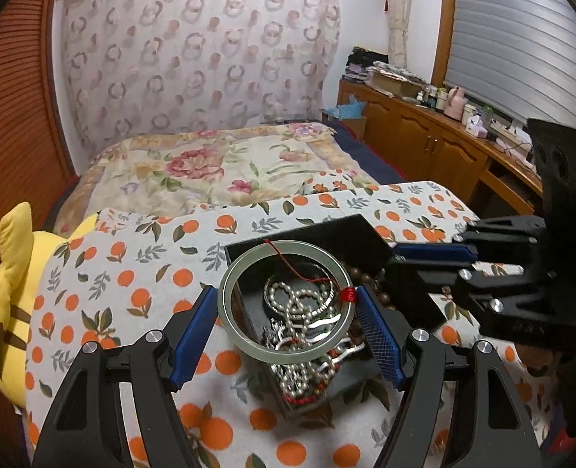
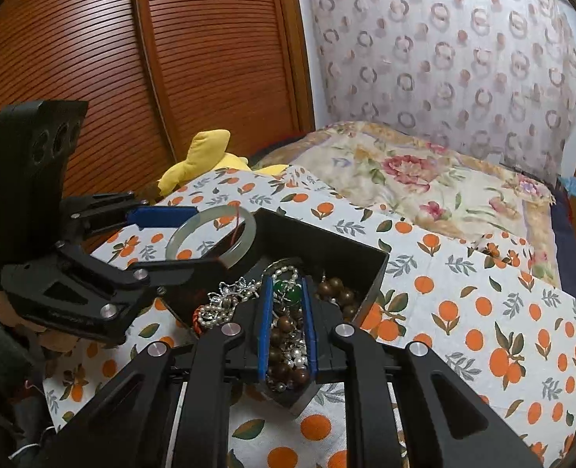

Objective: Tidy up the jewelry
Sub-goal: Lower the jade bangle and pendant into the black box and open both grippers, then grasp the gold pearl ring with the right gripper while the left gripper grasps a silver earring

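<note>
- My left gripper (image 1: 286, 308) clamps the jade bangle (image 1: 286, 302) just above the black box (image 1: 350, 234).
- My right gripper (image 2: 288, 327), narrow, dips inside it among tangled beads (image 2: 288, 366); holding cannot be told.
- I judge sorting barely begun.

Our left gripper (image 1: 288, 312) jaws spread wide, clamping the bangle (image 1: 286, 304) at its 9 and 3 o'clock. Right gripper (image 2: 287, 327) jaws nearly closed, pointing down into the box.

Pale green bangle (image 1: 286, 306), orange-printed cloth (image 1: 132, 273)
</note>
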`<state>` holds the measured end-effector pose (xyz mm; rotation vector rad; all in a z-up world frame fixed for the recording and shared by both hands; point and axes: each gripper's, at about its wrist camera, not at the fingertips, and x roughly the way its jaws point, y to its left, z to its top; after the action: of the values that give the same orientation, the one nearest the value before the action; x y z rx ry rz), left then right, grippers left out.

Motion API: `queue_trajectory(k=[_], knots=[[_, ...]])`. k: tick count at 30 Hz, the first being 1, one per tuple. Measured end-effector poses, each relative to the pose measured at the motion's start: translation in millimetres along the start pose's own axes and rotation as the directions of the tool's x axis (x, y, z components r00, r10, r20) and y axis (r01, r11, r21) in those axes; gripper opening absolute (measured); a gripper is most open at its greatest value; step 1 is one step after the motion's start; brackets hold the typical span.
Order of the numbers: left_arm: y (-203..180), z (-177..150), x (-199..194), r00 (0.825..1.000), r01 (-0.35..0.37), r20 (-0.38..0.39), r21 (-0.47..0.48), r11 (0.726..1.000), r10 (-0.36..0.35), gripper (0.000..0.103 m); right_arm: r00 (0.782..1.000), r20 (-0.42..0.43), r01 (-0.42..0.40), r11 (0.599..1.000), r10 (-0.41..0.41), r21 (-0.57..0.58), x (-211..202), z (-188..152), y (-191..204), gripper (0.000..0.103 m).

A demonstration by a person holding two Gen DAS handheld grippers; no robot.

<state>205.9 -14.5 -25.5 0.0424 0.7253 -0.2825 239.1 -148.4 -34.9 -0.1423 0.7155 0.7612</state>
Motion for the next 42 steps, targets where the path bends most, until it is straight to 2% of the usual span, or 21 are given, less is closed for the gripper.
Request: queue_trajectory(k=[3, 5, 18, 20, 23, 32, 37, 39, 42], knots=[[2, 6, 7, 1.000, -0.006, -0.004, -0.001, 1.000, 0.006, 0.069, 1.000, -0.006, 0.001, 1.000, -0.001, 0.002, 2, 0, -3, 0.019], [1, 7, 10, 1.000, -0.006, -0.006, 0.000, 1.000, 0.006, 0.069, 1.000, -0.004, 0.006, 1.000, -0.006, 0.010, 1, 0, -6, 0.029], [-3, 13, 23, 1.000, -0.018, -0.014, 0.014, 1.000, 0.018, 0.069, 0.998, 0.015, 0.067, 0.997, -0.067, 0.038, -24, -13, -18, 0.029], [-3, 13, 20, 1.000, -0.017, -0.007, 0.012, 1.000, 0.017, 0.071, 0.997, 0.011, 0.078, 0.996, -0.078, 0.047, -28, -19, -19, 0.029], [-4, 11, 13, 1.000, -0.013, 0.007, 0.005, 1.000, 0.013, 0.078, 0.995, 0.003, 0.095, 0.994, -0.095, 0.058, -34, -28, -20, 0.029], [-8, -14, -15, 0.999, -0.021, 0.030, -0.020, 1.000, 0.022, 0.095, 0.991, -0.052, 0.123, 0.989, -0.120, 0.081, -46, -71, -12, 0.029], [-10, -35, -26, 1.000, -0.020, 0.016, -0.031, 0.999, 0.020, 0.095, 0.989, -0.090, 0.123, 0.989, -0.115, 0.086, -45, -97, 2, 0.029], [-13, -43, -33, 1.000, -0.012, 0.017, -0.027, 1.000, 0.013, 0.095, 0.985, -0.095, 0.154, 0.985, -0.146, 0.079, -44, -103, 9, 0.029], [-15, -54, -40, 1.000, -0.008, 0.021, -0.024, 1.000, 0.009, 0.095, 0.983, -0.104, 0.159, 0.983, -0.149, 0.091, -42, -110, 14, 0.029]])
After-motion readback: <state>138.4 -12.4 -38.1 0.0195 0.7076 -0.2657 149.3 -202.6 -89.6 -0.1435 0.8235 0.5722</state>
